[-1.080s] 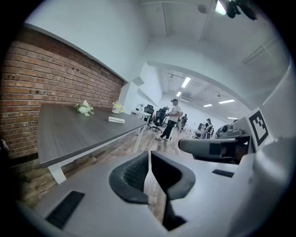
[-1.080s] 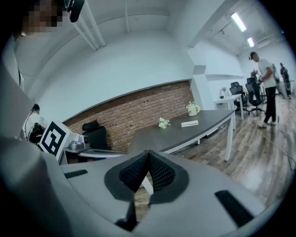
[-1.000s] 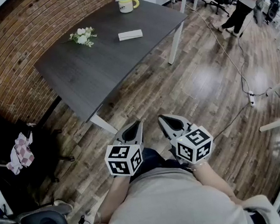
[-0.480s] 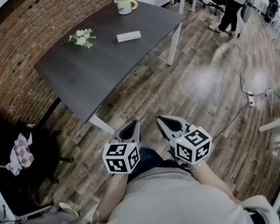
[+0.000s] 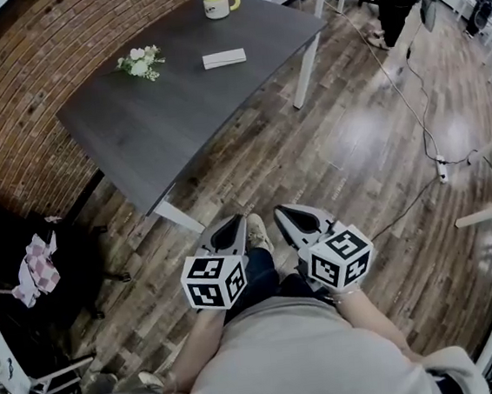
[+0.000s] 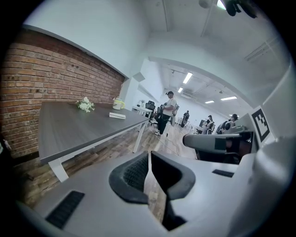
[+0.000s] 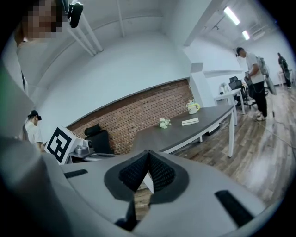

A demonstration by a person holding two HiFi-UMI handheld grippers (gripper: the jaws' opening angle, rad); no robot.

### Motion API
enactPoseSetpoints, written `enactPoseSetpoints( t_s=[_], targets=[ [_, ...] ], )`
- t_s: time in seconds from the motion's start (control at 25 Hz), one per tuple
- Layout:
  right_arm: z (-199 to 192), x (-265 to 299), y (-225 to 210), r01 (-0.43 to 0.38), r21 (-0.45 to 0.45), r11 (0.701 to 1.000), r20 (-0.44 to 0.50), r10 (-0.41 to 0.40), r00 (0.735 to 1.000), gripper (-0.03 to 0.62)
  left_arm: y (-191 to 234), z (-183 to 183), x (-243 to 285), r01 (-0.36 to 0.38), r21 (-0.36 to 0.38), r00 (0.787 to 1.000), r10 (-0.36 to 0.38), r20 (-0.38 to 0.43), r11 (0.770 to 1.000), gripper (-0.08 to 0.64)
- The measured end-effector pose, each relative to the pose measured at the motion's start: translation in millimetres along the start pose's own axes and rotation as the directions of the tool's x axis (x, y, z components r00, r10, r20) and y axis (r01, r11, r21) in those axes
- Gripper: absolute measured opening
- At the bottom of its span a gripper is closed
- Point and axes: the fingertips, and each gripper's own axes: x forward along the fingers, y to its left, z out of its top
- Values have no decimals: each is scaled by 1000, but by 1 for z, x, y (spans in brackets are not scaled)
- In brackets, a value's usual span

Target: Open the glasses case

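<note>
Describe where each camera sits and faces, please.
Head view: on the person's head, facing steeply down at brown wooden floor; shows torso, forearms, left hand-held gripper, right hand-held gripper.
Left gripper view: on that gripper, facing along its shut jaws towards the dark grey rectangular table.
Right gripper view: likewise, along its shut jaws.
Shared: the table with the white rectangular glasses case.

L gripper & R gripper hung side by side over wood floor, well apart from dark table w/ glasses case, flowers & mug.
</note>
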Motion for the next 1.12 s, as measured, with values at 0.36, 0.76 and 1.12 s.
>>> enactPoseSetpoints(
  t_s=[0.36, 0.76, 1.12],
  targets=[
    [19, 23, -44, 50, -1, 999, -1, -50, 999, 51, 19, 22, 36, -14, -9, 1000, 14, -2, 1000, 34],
    [71, 95, -102, 88, -32, 996, -28, -89, 996, 139, 64, 83, 121, 36, -38, 999, -35, 16, 999, 34],
    [121, 171, -144, 112, -49, 992, -35, -114, 993, 158, 101, 146, 194, 101, 54, 995, -102, 4, 993, 34]
  ],
)
